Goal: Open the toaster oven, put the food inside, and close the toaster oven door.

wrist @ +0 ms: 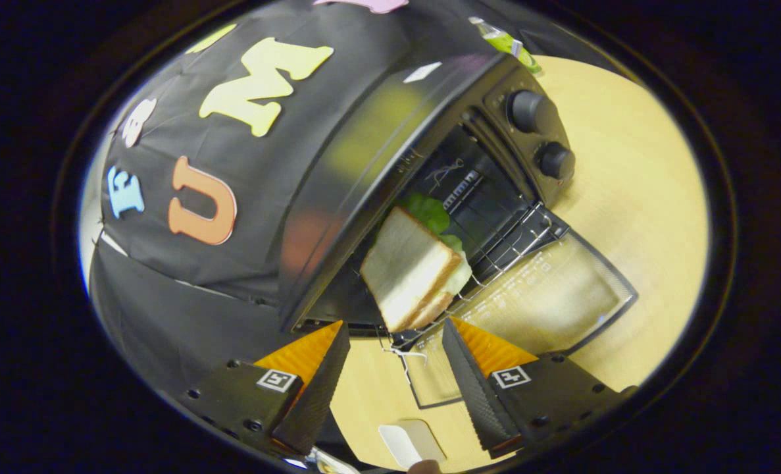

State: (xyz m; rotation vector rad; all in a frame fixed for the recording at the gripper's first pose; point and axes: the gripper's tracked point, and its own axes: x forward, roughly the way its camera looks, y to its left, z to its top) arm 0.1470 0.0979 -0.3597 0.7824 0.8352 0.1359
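Hidden parts: the far end of the sandwich (411, 266) lies inside the dark cavity of the toaster oven (390, 178), where the lettuce leaf (431, 212) fades into shadow; what lies deeper in cannot be made out.
Cut off: a green packet (510, 45) behind the oven is partly out of sight, so its kind cannot be told. A pale flat card (408, 445) on the worktop below the tongs is also cut short.
Hard to read: the glossy oven top carries blurred reflections, and the glass of the door (548, 299) is hazy.
Tongs: the tongs (393, 332) are spread wide, both fingers free, pinching nothing; the near corner of the sandwich sits just ahead of the gap between them, apart from either finger.
Sandwich: white bread slices with green lettuce and a pale filling, lying on the wire rack (502, 253) at the mouth of the oven, its near end reaching out past the opening.
Oven: black, with the door dropped fully open and lying flat over the worktop, next to one finger of the tongs.
Knobs: two round black knobs (541, 135) on the control panel beside the cavity.
In the way: a thin white string (403, 355) hangs at the door hinge, just ahead of the tongs.
Surface: a light wood worktop (633, 184).
Room: black cloth wall (166, 296) behind and beside the oven.
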